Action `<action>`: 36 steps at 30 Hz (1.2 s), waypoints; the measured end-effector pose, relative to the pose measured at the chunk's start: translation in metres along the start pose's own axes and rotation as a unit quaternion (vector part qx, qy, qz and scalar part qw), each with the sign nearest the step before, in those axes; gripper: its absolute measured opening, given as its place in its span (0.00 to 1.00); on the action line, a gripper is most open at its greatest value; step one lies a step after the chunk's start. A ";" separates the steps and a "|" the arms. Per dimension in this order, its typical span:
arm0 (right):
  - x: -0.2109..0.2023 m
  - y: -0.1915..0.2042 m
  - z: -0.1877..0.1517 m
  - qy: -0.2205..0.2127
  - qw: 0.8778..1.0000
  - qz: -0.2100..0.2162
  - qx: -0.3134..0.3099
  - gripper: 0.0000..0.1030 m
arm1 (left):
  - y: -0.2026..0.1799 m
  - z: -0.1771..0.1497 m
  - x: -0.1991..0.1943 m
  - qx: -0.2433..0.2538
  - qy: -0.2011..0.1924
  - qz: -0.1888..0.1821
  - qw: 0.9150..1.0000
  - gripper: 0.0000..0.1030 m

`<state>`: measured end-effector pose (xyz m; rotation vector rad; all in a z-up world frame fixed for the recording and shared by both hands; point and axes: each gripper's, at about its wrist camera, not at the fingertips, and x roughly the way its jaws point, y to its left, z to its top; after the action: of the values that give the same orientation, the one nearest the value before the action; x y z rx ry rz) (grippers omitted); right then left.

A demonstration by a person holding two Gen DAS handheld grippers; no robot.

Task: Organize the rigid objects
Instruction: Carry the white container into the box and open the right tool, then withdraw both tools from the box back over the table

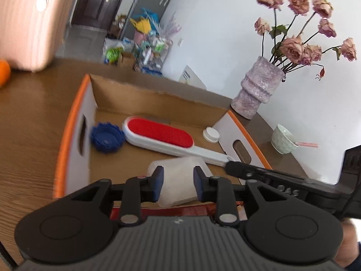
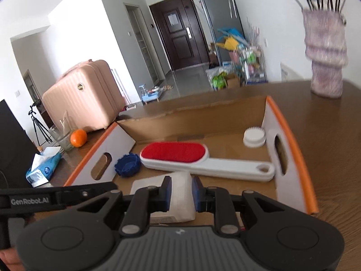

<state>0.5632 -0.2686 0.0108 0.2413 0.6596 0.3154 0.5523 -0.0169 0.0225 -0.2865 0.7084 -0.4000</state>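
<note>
Left wrist view: cardboard box (image 1: 83, 103) sits on the wooden surface (image 1: 29, 122). Inside, near its front wall, a translucent plastic container (image 1: 178, 180) is clamped by both grippers, left gripper (image 1: 178, 184) and right gripper (image 2: 181, 195). It looks light, stiff, slick; hold its flat sides.

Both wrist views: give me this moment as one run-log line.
left tongs: astride translucent white box, contact unclear | right tongs: same | cardboard box: lint brush, blue cap, white cap inside
</note>
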 end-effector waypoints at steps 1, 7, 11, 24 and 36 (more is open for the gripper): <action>-0.009 0.001 0.002 -0.006 1.000 -0.002 -0.005 0.20 | -0.002 0.001 -0.008 0.009 -0.006 0.006 1.000 0.31; -0.067 0.007 0.006 -0.048 0.997 -0.030 -0.045 0.28 | -0.017 -0.004 -0.060 0.065 -0.048 0.065 0.995 0.48; -0.107 0.010 -0.001 -0.072 0.993 -0.057 -0.080 0.46 | -0.022 -0.018 -0.092 0.105 -0.072 0.115 0.985 0.63; -0.204 0.020 -0.036 -0.130 0.977 -0.090 -0.146 0.81 | -0.042 -0.064 -0.177 0.176 -0.141 0.179 0.958 0.95; -0.249 0.039 -0.072 -0.146 0.975 -0.074 -0.149 0.88 | -0.051 -0.099 -0.224 0.170 -0.158 0.197 0.953 1.00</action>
<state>0.3244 -0.3133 0.1078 -0.0498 0.3307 0.2263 0.3176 0.0258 0.0977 0.1186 0.3584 -0.0843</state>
